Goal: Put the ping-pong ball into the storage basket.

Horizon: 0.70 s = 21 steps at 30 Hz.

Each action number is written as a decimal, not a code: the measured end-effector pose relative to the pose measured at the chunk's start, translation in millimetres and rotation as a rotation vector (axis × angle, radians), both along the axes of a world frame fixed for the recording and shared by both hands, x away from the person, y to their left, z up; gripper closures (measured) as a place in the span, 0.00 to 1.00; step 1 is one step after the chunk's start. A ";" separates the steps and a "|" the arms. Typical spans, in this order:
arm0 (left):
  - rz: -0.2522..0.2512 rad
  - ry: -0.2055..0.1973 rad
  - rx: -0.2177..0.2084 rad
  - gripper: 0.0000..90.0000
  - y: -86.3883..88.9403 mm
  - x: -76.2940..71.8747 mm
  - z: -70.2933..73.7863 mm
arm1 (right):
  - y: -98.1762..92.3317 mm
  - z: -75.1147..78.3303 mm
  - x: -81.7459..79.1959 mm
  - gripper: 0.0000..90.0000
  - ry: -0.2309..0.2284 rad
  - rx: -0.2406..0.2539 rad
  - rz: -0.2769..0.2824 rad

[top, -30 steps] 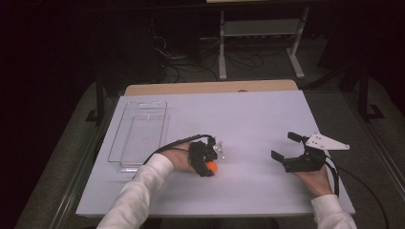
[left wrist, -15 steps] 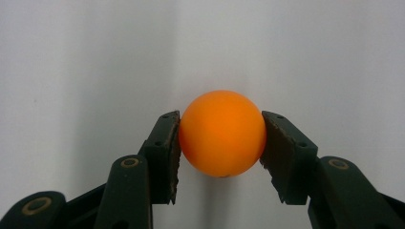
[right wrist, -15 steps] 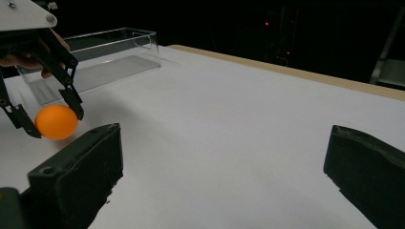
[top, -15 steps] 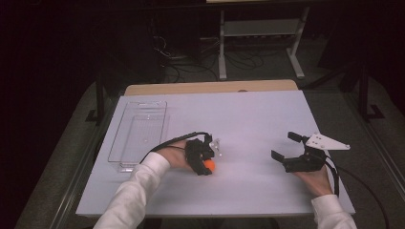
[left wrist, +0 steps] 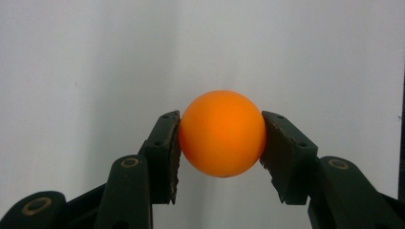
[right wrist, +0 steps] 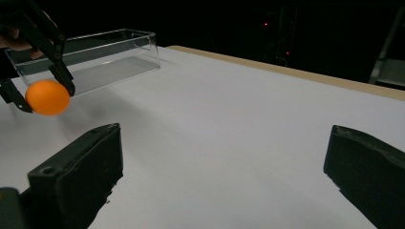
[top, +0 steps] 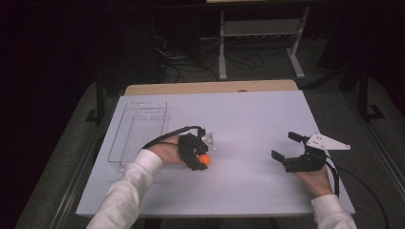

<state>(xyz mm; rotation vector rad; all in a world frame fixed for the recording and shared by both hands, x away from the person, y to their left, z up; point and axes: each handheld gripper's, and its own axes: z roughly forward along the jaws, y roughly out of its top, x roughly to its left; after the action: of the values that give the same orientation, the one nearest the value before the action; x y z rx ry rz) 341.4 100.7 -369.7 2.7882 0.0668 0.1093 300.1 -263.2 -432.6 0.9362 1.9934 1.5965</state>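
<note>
An orange ball (left wrist: 222, 133) sits clamped between the two black jaws of my left gripper (left wrist: 220, 143), whose pads press on both its sides. In the high view this gripper (top: 201, 161) hangs a little above the white table left of centre, pointing down, with the ball (top: 204, 160) at its tip. The right gripper view shows the same ball (right wrist: 47, 97) lifted clear of the table at far left. My right gripper (top: 283, 146) rests at the right of the table, jaws wide apart with nothing between them (right wrist: 224, 167).
A clear plastic box (top: 138, 129) lies on the table's left side, just behind the left hand; the right gripper view shows it too (right wrist: 95, 57). The white table top (top: 253, 114) stretches between the two grippers. A metal stand (top: 258, 28) is beyond the far edge.
The left hand has risen and drifted slightly left toward the clear box with the ball still in its jaws. The right hand has stayed where it was.
</note>
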 end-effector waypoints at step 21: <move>0.012 -0.036 -0.020 0.57 14.2 -1.8 27.4 | -1.1 1.1 -2.0 0.00 -0.003 0.001 -0.001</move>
<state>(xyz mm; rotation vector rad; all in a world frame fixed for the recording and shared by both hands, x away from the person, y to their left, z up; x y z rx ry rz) 339.6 114.9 -342.3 2.7653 0.0749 0.1610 298.1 -264.3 -431.5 0.9342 1.9898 1.5974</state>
